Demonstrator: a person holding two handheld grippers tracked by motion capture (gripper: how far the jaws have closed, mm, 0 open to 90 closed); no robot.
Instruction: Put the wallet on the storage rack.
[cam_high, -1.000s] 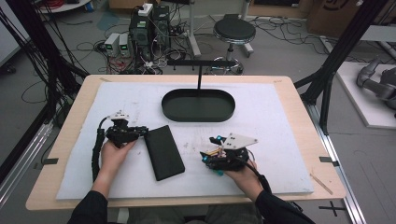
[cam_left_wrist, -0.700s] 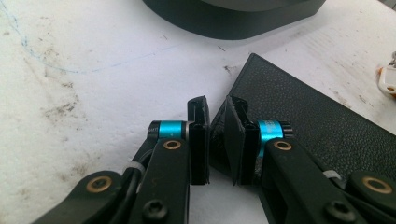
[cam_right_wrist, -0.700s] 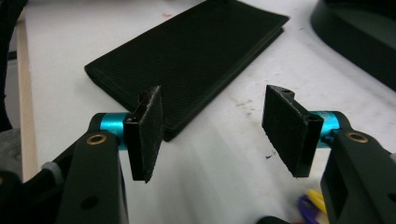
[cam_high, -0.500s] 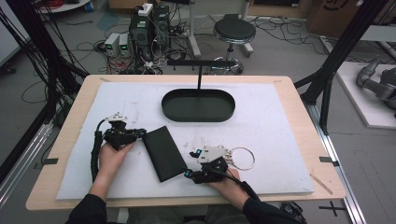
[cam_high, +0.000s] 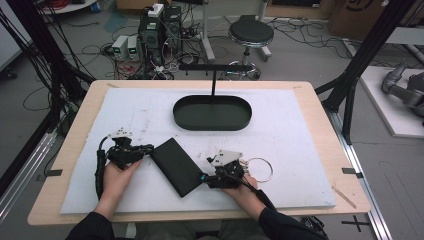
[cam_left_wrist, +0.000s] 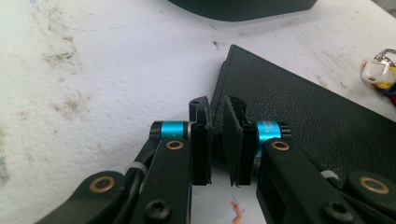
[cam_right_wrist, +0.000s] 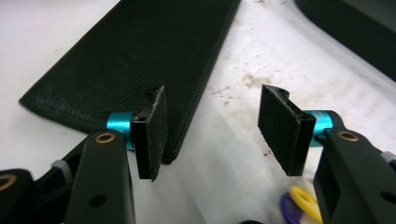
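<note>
A black leather wallet (cam_high: 177, 165) lies slanted on the white mat (cam_high: 300, 140) between my two hands. My left gripper (cam_high: 150, 148) is at the wallet's upper left corner. In the left gripper view its jaws (cam_left_wrist: 215, 112) have just been closing and pinch the wallet's (cam_left_wrist: 303, 112) thin edge. My right gripper (cam_high: 204, 178) is at the wallet's lower right corner, low over the mat. In the right gripper view its jaws (cam_right_wrist: 217, 112) stand apart and have just been closing. The wallet's (cam_right_wrist: 140, 56) corner lies just inside the left jaw, unpressed.
A metal key ring (cam_high: 259, 169) with small coloured tags (cam_right_wrist: 299, 205) lies on the mat just right of my right hand. A black oval tray (cam_high: 212, 125) sits at the mat's far middle, with a black T-shaped stand behind it.
My right hand has moved left, away from the key ring and up to the wallet's lower corner. My left gripper has edged right onto the wallet's upper corner, and the wallet lies more slanted.
</note>
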